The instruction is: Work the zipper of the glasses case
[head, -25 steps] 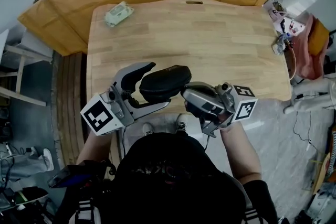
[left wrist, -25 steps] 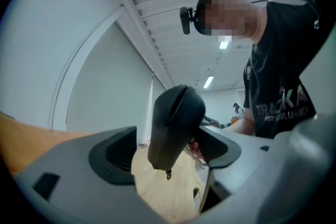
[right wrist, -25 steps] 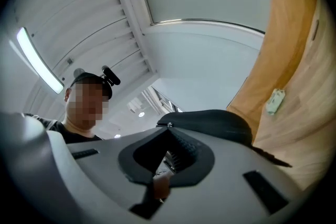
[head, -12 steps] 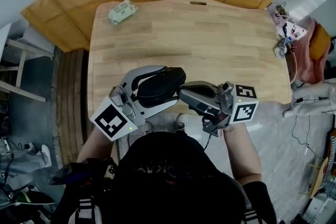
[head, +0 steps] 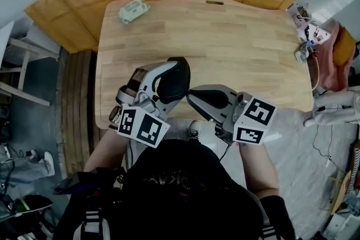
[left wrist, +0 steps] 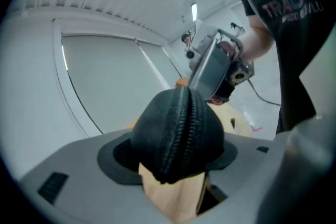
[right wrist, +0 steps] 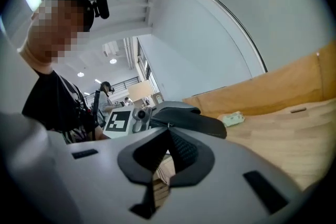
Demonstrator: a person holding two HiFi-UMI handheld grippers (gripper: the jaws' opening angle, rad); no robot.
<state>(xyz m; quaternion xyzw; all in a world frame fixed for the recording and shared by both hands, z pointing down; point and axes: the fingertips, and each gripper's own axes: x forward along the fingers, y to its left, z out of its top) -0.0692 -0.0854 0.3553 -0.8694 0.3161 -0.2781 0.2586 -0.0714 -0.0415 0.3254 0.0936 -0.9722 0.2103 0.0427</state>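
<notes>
As the left gripper (head: 170, 85), jaws just closing, clamps the black oval glasses case (left wrist: 149, 126), the right gripper (head: 190, 97), jaws together, should pull straight along its zipper (left wrist: 179, 128).

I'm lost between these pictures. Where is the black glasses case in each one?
Head view: the glasses case sits just below centre.
Left gripper view: the case fills the lower centre, zipper facing the camera.
Right gripper view: the case is the dark shape just right of centre.
Shared landmark: the right gripper, whose tip meets one end of the case in every view.
</notes>
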